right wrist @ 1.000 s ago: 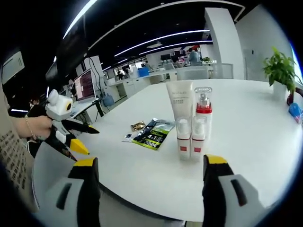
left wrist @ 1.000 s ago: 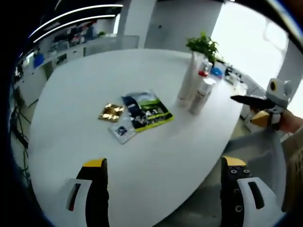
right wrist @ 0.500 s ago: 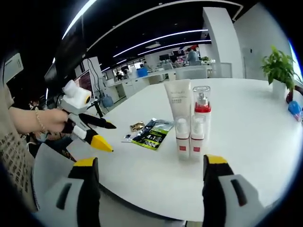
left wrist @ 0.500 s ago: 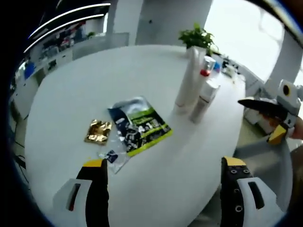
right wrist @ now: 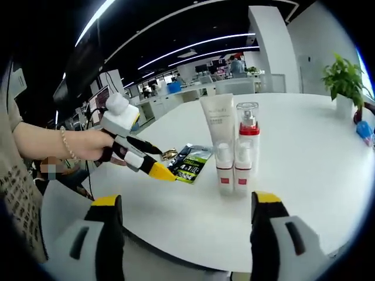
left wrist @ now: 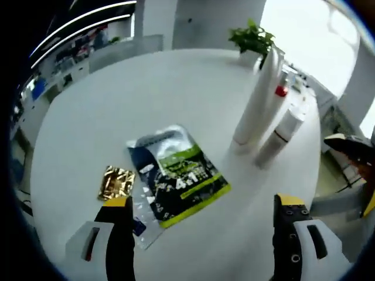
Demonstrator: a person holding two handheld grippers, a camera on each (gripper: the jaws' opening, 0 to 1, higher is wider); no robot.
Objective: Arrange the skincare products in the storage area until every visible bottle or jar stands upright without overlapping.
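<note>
A tall white tube (left wrist: 256, 99), a pump bottle with a red collar (left wrist: 279, 92) and a shorter white bottle (left wrist: 280, 136) stand upright, close together, on the white round table (left wrist: 117, 111). In the right gripper view the tube (right wrist: 215, 126) and pump bottle (right wrist: 246, 134) stand side by side, with short white bottles in front. A green-black sachet pack (left wrist: 176, 181), a gold sachet (left wrist: 116, 182) and a small clear sachet (left wrist: 138, 226) lie flat. My left gripper (left wrist: 203, 202) is open, hovering over the pack; it also shows over the table edge (right wrist: 159, 164). My right gripper (right wrist: 186, 199) is open and empty, off the table's edge.
A potted plant (left wrist: 252, 38) stands at the far side of the table, with small items beside it. The right gripper (left wrist: 357, 170) shows at the right edge. A person's hand (right wrist: 88, 143) holds the left gripper. Office desks and monitors fill the background.
The left gripper has moved forward and down over the table toward the sachets, which now look larger. The right gripper has stayed nearly still. The bottles have not moved.
</note>
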